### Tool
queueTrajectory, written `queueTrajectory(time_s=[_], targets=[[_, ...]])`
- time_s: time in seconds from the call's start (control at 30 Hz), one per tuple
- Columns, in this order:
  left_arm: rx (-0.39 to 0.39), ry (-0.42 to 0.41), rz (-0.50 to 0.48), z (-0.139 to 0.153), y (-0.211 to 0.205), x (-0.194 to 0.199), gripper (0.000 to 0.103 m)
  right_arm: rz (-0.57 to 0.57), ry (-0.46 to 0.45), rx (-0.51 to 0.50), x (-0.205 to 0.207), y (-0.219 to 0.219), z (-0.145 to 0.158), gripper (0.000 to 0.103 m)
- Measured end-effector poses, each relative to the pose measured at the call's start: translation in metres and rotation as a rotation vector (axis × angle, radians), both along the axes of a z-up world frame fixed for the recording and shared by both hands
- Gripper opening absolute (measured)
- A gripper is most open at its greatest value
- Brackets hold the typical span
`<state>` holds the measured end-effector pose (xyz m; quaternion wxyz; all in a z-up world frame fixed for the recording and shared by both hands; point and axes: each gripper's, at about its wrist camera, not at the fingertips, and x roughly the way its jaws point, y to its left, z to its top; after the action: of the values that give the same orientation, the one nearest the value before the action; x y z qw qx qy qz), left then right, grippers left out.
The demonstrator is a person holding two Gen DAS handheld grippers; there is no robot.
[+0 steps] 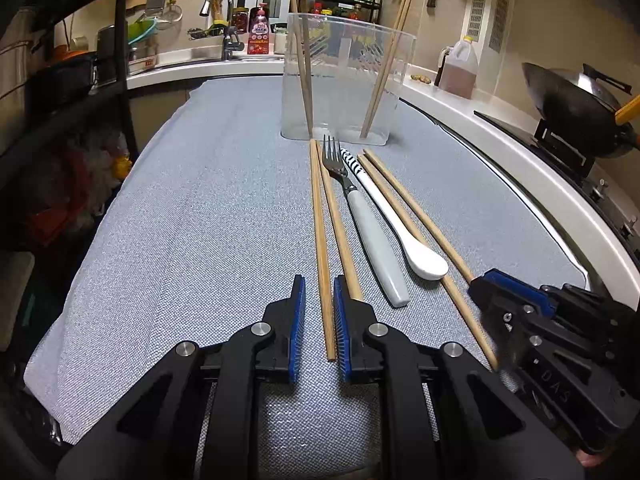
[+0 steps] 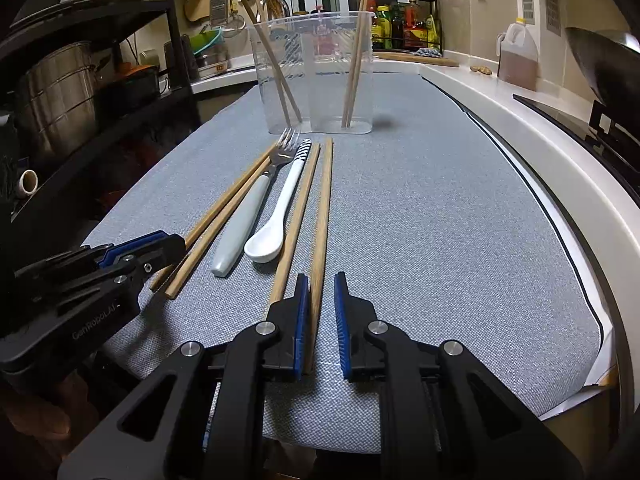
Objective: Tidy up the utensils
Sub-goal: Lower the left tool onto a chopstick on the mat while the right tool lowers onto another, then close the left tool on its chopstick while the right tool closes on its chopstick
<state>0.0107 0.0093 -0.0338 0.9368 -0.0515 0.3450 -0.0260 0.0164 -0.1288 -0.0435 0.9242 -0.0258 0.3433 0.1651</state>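
A clear plastic holder (image 1: 344,92) stands upright at the far end of the grey-clothed bench (image 1: 192,220). It seems split down the middle into two halves. It holds four chopsticks, one pair leaning left (image 1: 301,60) in the left half and one pair leaning right (image 1: 385,68) in the right half. Lying on the cloth just in front of it, side by side and pointing towards it, are four more chopsticks, one fork (image 1: 372,248) with a pale handle and one white spoon (image 1: 425,262) with a striped handle end. The fork and spoon lie between a left pair (image 1: 338,232) and a right pair (image 1: 404,204) of chopsticks. The left tongs (image 1: 319,280) are set narrow around the near end of the leftmost chopstick (image 1: 321,240), with cloth showing between it and the left pad, so it is not pinched. The right tongs (image 2: 322,276) are almost closed about the rightmost chopstick (image 2: 323,216), which lies against the left pad. Whether the other pad presses it I cannot tell. The left wrist view alone shows a tap (image 1: 218,0) and a wok (image 1: 576,96) on the hob. The right wrist view alone shows a steel pot (image 2: 56,88) on a dark rack. Each view also catches the other tongs from the side, over the near ends of its own pair.
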Motion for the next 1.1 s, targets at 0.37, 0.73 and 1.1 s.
queueTrajectory(time_s=[0.37,0.73,1.1], targets=[[0.058,-0.02,0.033,0.003,0.003,-0.004,0.006,-0.083,-0.017,-0.007,0.004,-0.019,0.002,0.006],[0.061,-0.023,0.037,-0.002,-0.001,0.001,0.006,-0.111,-0.018,0.007,0.008,-0.029,-0.001,0.007],[0.072,-0.028,0.055,-0.001,0.002,0.002,0.006,-0.129,-0.023,0.006,0.007,-0.03,-0.001,0.006]])
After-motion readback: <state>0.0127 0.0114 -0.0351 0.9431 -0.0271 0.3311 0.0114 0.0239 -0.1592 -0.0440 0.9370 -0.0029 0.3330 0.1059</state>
